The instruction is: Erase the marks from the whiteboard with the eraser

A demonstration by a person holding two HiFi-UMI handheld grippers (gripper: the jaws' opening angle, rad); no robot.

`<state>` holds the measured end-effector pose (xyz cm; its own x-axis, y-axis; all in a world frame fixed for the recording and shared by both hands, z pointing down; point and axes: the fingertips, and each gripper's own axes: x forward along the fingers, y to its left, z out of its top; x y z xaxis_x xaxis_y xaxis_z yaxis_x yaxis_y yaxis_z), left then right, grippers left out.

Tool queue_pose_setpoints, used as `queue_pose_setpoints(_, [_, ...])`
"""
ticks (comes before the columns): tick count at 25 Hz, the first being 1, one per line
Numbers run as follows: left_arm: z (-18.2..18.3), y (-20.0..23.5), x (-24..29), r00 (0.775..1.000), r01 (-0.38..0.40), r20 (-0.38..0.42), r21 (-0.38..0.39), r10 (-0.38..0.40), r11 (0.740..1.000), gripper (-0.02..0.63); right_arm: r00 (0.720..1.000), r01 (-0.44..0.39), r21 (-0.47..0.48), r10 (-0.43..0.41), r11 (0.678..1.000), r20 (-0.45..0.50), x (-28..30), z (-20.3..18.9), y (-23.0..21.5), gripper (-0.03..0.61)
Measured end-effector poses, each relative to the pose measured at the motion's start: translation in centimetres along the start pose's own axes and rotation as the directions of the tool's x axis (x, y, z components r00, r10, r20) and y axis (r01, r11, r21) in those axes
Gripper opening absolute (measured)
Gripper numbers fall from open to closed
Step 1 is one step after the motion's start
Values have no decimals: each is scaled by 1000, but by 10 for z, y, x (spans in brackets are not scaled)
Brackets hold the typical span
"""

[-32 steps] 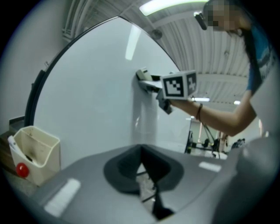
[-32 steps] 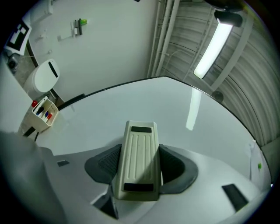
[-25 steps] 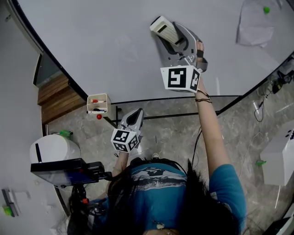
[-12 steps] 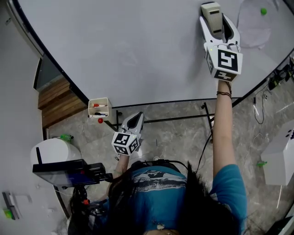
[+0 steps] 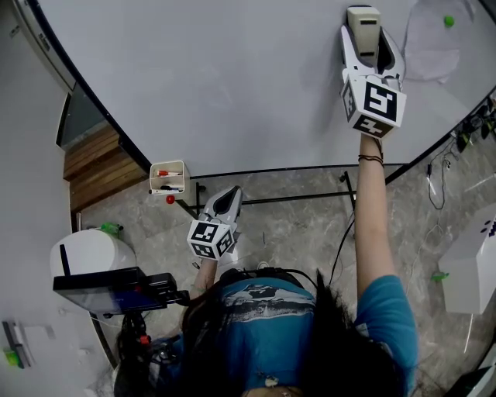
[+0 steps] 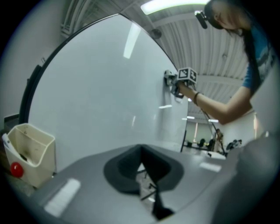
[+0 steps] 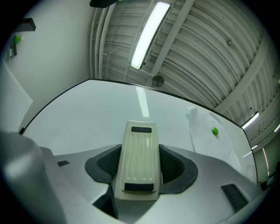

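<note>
The whiteboard (image 5: 217, 77) fills the upper part of the head view and looks plain white with no marks I can make out. My right gripper (image 5: 364, 31) is raised against its upper right area, shut on the cream eraser (image 5: 363, 22), which lies lengthwise between the jaws (image 7: 138, 159). My left gripper (image 5: 225, 203) hangs low below the board's bottom edge, its jaws closed with nothing between them (image 6: 146, 175). In the left gripper view the right gripper (image 6: 177, 83) shows far off on the whiteboard (image 6: 100, 96).
A sheet of paper (image 5: 434, 43) held by a green magnet (image 5: 449, 18) hangs at the board's upper right. A cream marker holder (image 5: 167, 177) is fixed at the board's lower left edge. A white bin (image 5: 89, 252) and cables lie on the stone floor.
My right gripper swept the eraser from the board's middle to its upper right, then crept slightly higher. The left gripper has stayed where it was.
</note>
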<state>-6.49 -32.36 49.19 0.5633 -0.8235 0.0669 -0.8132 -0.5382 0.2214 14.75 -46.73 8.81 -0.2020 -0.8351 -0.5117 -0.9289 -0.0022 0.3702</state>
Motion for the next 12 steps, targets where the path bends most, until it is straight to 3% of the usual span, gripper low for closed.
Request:
queue_pose_setpoints(8, [1, -4, 1, 1000, 7, -3, 2, -7, 1000, 3, 999, -47, -76, 49, 996, 17, -17, -11, 75, 264])
queue_pose_setpoints(12, [2, -5, 0, 1000, 7, 0, 4, -7, 1000, 3, 992, -126, -159, 128, 979, 1, -33, -21, 132, 264])
